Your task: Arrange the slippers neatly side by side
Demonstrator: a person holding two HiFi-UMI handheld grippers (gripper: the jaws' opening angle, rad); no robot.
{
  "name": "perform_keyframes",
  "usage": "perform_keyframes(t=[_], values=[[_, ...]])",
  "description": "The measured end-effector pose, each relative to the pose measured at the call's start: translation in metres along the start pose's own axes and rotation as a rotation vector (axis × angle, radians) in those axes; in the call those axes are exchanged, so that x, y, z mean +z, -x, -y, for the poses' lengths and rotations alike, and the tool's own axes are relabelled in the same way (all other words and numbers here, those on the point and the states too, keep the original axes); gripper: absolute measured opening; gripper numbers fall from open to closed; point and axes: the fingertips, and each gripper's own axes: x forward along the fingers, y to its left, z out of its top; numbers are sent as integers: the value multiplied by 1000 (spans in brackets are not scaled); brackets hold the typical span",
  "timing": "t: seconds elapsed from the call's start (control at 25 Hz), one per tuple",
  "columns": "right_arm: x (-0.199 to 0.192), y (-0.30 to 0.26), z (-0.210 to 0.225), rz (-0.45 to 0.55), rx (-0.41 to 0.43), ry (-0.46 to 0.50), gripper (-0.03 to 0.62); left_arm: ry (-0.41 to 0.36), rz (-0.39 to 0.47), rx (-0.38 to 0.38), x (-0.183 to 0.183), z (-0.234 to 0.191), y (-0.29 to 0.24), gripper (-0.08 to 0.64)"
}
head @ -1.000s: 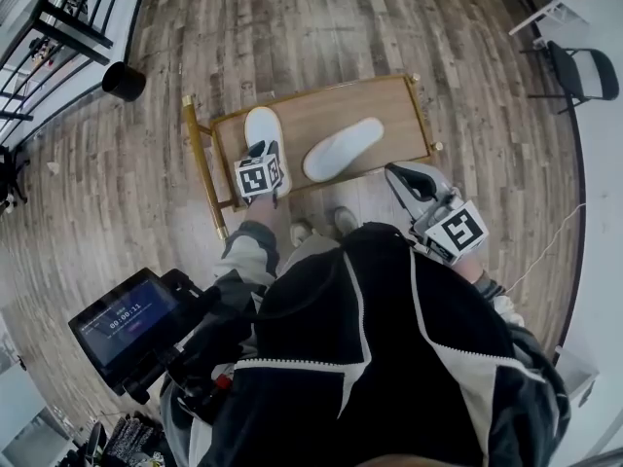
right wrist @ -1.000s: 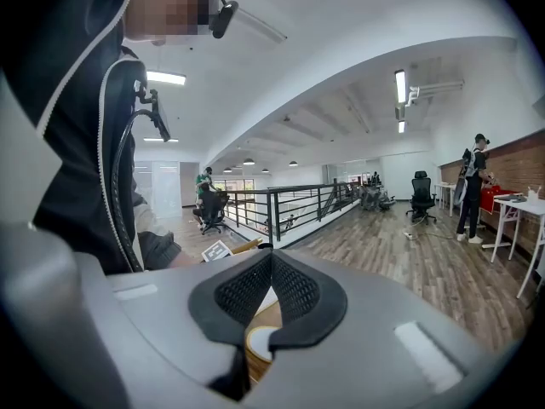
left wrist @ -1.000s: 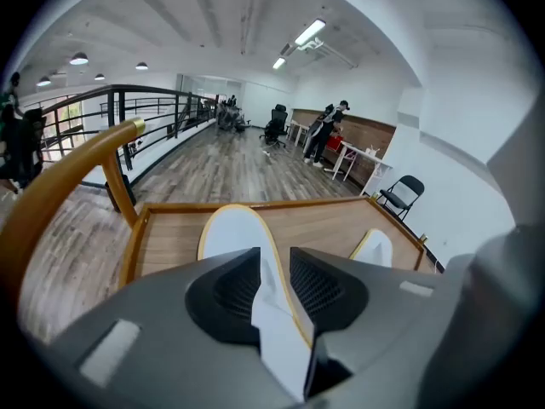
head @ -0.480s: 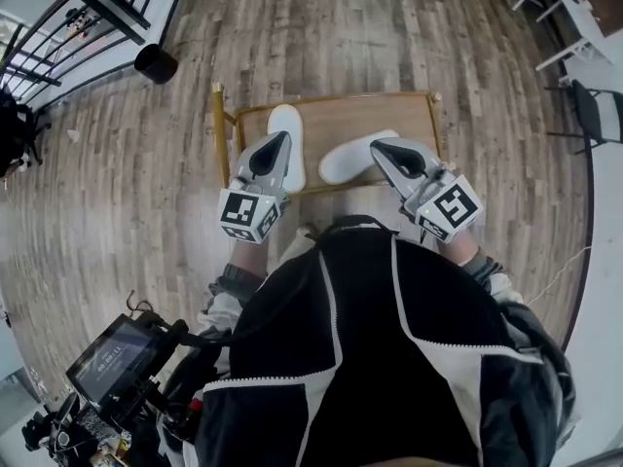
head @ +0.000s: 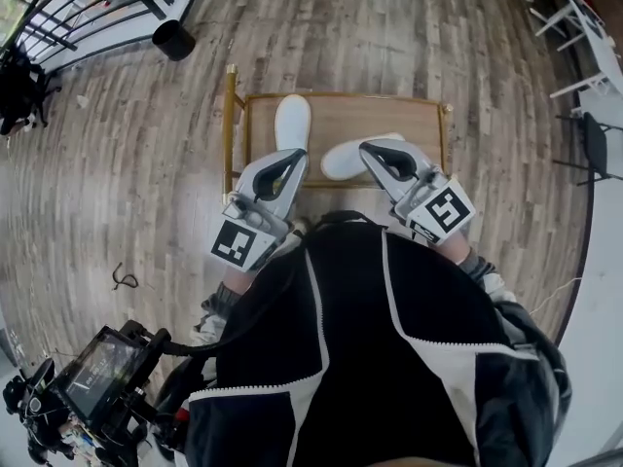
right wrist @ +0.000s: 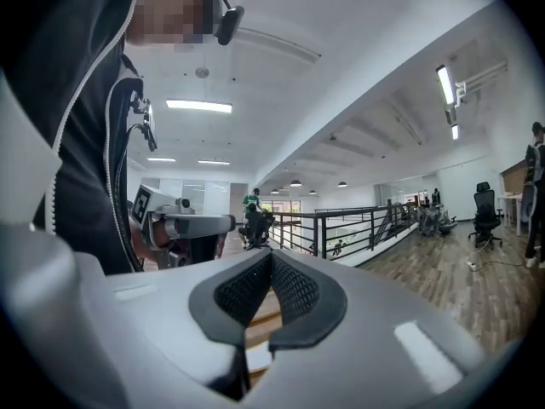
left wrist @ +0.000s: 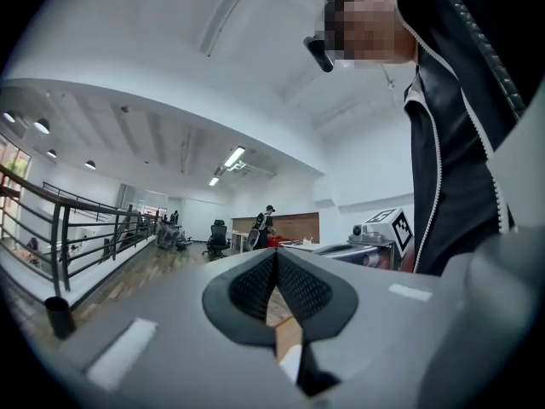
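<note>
Left tongs (head: 292,157) shut, empty. Right tongs (head: 373,150) same. Both held up over near edge of surface (head: 404,115). Left slipper (head: 292,120) straight, long axis pointing away. Right slipper (head: 339,161) skewed diagonal, just beyond right tongs, so nearer hand.

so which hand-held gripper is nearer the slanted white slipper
Right. Seen from above, the right hand-held gripper overlaps the slanted white slipper; the left hand-held gripper is off to its left.

Open-plan office: swivel chairs (right wrist: 485,214), railing (right wrist: 358,224), ceiling strip lights (right wrist: 444,85).
</note>
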Motion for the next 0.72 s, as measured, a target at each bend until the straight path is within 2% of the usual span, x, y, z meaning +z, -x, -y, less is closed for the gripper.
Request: perform_keyframes(t=[0.16, 0.28, 0.32, 0.36, 0.4, 0.56, 0.64, 0.72], values=[[-9, -8, 3, -44, 29, 26, 3, 19, -6, 13, -4, -3, -1, 15], [-33, -16, 8, -152, 60, 92, 5, 31, -9, 37, -4, -6, 1, 15], [-46, -20, 9, -203, 86, 116, 25, 36, -8, 44, -5, -7, 1, 15], [-63, -23, 9, -258, 124, 144, 87, 39, -8, 53, -5, -7, 1, 15], [-82, -25, 9, -317, 166, 175, 124, 38, -9, 64, -5, -6, 2, 15], [-169, -24, 9, -568, 332, 258, 193, -9, -34, 112, -7, 1, 7, 15], [-210, -24, 10, -706, 421, 293, 238, -14, -38, 132, -6, 1, 12, 15], [-243, -20, 13, -838, 491, 369, 264, -10, -40, 157, -4, 2, 17, 15]])
